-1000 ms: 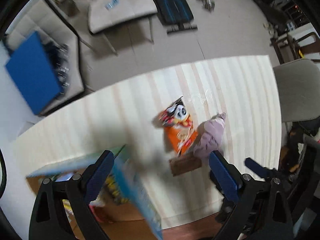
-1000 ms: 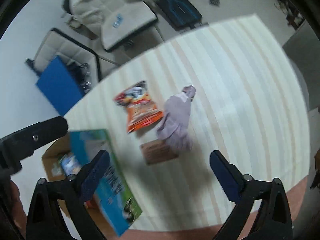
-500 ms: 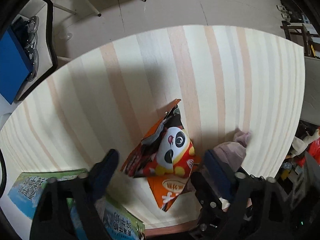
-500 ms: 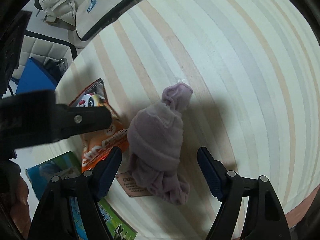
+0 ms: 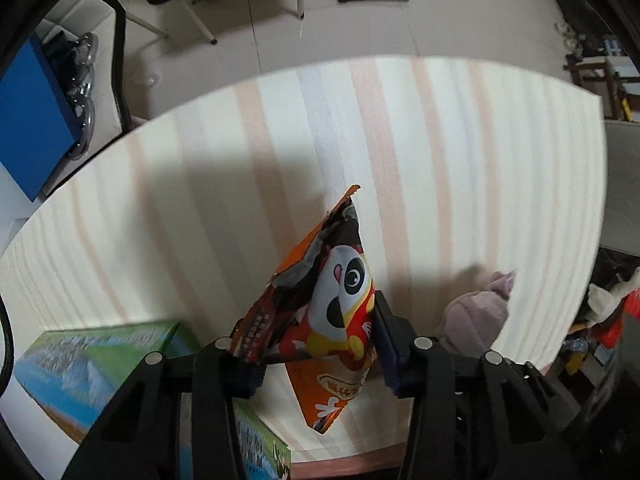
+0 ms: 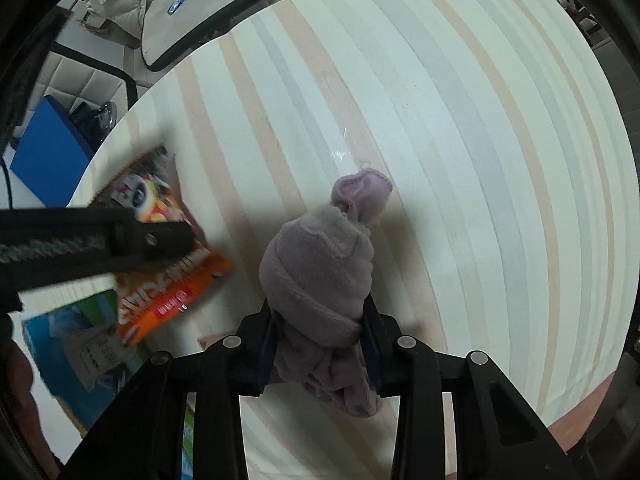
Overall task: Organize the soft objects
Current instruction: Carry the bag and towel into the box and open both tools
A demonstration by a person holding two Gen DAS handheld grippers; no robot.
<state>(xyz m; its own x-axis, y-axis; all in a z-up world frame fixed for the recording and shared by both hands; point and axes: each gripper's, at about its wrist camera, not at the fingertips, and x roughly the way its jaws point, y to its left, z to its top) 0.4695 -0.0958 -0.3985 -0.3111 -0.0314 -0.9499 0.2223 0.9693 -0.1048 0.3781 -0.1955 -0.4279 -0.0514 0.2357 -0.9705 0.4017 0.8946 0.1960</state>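
Observation:
An orange snack bag with a panda print (image 5: 328,304) lies on the striped table (image 5: 440,160). My left gripper (image 5: 316,356) is shut on the snack bag, its jaws pressing both sides. A rolled mauve cloth (image 6: 320,264) lies to its right. My right gripper (image 6: 320,344) is shut on the cloth at its near part. The cloth also shows in the left wrist view (image 5: 476,316), and the snack bag in the right wrist view (image 6: 168,264), partly hidden by the left gripper's arm (image 6: 92,240).
A green and blue box (image 5: 104,360) stands at the table's near left corner, also in the right wrist view (image 6: 80,356). A small brown card (image 6: 210,340) lies by the cloth. Chairs (image 6: 200,12) and a blue case (image 5: 32,120) stand beyond the far edge.
Both grippers have come down and closed: the left onto the snack bag, the right onto the mauve cloth. Half a second ago both were open around them.

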